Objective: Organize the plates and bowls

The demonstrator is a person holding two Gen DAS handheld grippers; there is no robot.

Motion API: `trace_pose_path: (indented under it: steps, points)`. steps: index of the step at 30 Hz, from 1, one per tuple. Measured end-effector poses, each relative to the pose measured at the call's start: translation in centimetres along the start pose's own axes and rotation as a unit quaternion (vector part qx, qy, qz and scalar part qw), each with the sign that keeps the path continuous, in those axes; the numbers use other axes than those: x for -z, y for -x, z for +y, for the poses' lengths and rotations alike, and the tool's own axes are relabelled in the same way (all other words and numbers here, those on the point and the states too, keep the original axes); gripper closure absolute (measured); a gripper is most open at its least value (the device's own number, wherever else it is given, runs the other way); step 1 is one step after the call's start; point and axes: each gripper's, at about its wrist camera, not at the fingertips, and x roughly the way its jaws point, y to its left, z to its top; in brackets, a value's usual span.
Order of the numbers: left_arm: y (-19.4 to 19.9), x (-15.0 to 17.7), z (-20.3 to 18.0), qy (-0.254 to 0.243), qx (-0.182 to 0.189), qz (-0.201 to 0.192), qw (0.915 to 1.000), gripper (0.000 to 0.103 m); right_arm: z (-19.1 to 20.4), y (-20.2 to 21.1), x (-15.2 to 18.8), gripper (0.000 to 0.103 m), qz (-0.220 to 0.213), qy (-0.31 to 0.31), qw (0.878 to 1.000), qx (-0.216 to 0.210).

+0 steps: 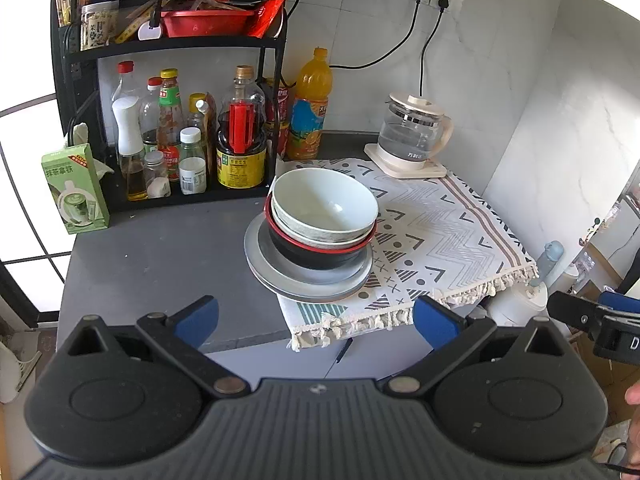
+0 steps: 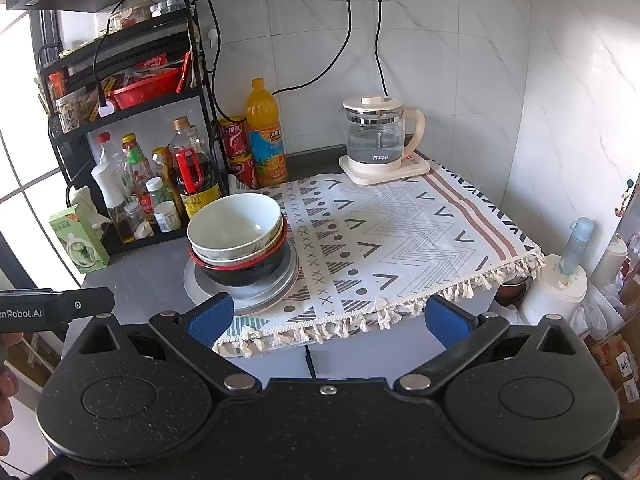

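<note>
Item: stack of bowls [image 1: 324, 216] nested on grey plates [image 1: 308, 280], consolidated to save desk [image 1: 160, 252] space, just ahead of left tool [image 1: 316, 316]. Right tool [image 2: 330, 316] alongside. Both spread, empty, short of stack.

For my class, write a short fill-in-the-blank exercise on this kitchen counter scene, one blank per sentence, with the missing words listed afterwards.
1. The pale green ceramic bowl sits at the ____ of the stack.
2. The black bowl with a red rim rests on a round ____ plate.
3. The glass kettle with a cream lid holds clear ____.
4. Both the left gripper and the right gripper are ____, holding nothing.

Missing words: top; grey; water; open
</note>
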Motion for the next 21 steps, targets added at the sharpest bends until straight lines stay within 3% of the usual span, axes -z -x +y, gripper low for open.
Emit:
trace_pose_path:
  steps: [21]
  points:
    - [-0.39, 0.10, -0.59, -0.004, 0.008, 0.002, 1.0000, 0.000, -0.30, 0.11, 0.21, 0.000, 0.006, 0.003, 1.000, 0.004]
